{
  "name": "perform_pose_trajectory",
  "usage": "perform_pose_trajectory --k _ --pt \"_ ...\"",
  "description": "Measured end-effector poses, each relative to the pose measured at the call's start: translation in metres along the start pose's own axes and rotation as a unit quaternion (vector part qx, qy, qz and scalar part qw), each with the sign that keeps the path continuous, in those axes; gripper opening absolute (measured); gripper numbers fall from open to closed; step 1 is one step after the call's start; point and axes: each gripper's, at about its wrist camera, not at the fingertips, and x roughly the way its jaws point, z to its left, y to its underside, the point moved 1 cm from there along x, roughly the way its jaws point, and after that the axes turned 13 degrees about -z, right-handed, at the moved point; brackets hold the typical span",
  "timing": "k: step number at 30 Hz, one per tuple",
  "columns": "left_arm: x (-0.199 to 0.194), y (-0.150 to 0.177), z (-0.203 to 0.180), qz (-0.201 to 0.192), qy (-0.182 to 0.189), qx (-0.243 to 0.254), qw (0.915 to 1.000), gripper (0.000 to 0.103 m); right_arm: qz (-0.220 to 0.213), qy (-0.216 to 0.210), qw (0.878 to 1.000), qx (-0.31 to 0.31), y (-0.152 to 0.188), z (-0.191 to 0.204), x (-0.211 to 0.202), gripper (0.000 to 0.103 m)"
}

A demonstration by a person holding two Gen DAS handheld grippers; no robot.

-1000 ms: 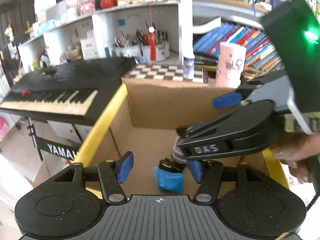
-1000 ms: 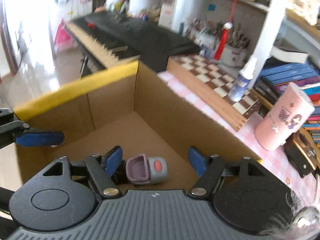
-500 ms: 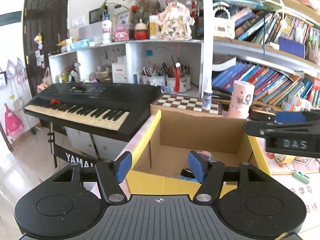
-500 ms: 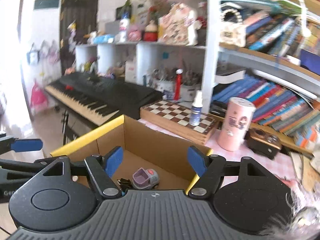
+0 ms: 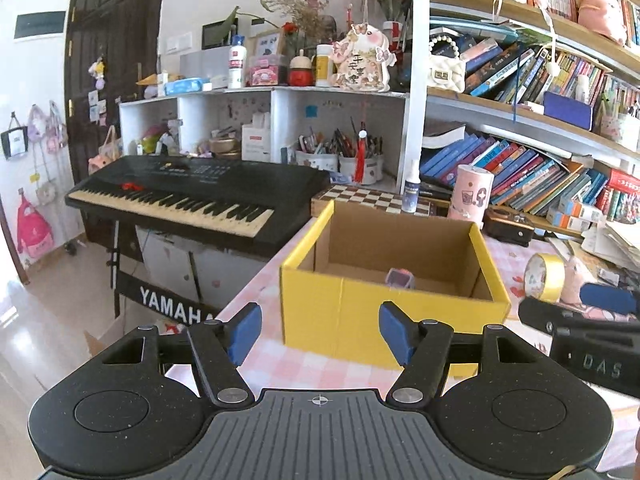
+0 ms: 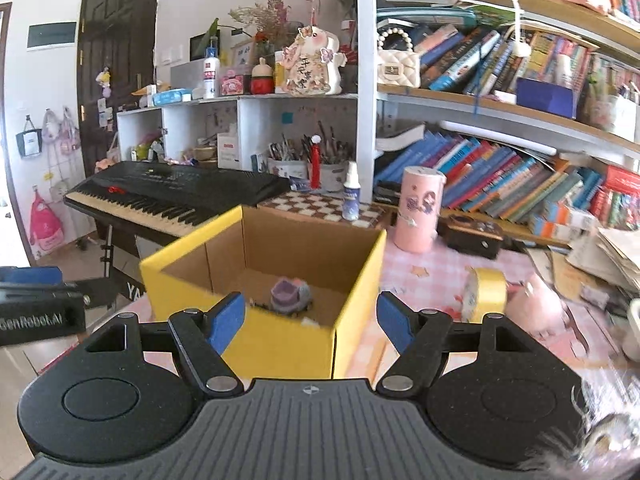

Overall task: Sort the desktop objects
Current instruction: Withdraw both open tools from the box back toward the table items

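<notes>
left claw (image 5: 320, 334) empty, wide | right claw (image 6: 310, 322) empty, wide | both withdrew from yellow box (image 6: 256, 336) | purple toy (image 6: 289, 295) dropped inside | tape roll (image 6: 484, 294) unsorted

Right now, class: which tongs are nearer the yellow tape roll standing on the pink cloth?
Right. The right tongs have the yellow tape roll just ahead, slightly to their right; the left tongs sit further left, facing the yellow box.

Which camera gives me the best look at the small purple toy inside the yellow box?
Right wrist: the purple toy shows almost whole on the yellow box floor. Left wrist catches only its top over the near wall.
</notes>
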Motion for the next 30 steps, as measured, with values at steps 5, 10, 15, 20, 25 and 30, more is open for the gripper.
perform_pose_trajectory --k 5,10,15,20,25,30 --pt "-0.027 0.015 0.006 0.01 -0.001 -0.003 0.9999 0.066 0.018 0.001 1.0 -0.008 0.02 0.014 -0.032 0.071" --pt "-0.051 0.035 0.005 0.026 -0.005 0.001 0.9996 0.067 0.044 -0.003 0.999 0.002 0.036 0.024 -0.055 0.074" --pt "-0.066 0.049 0.003 0.044 0.009 0.014 0.9989 0.067 0.067 -0.005 0.998 -0.001 0.052 0.032 -0.077 0.075" --pt "-0.073 0.062 -0.006 0.071 0.034 0.027 0.9965 0.067 0.081 0.003 0.997 -0.007 0.063 0.034 -0.096 0.078" --pt "-0.077 0.072 -0.016 0.091 0.056 0.033 0.9938 0.067 0.098 0.021 0.995 -0.008 0.069 0.028 -0.107 0.078" --pt "-0.076 0.077 -0.025 0.101 0.076 0.036 0.9913 0.067 0.111 0.041 0.993 -0.01 0.072 0.02 -0.111 0.079"
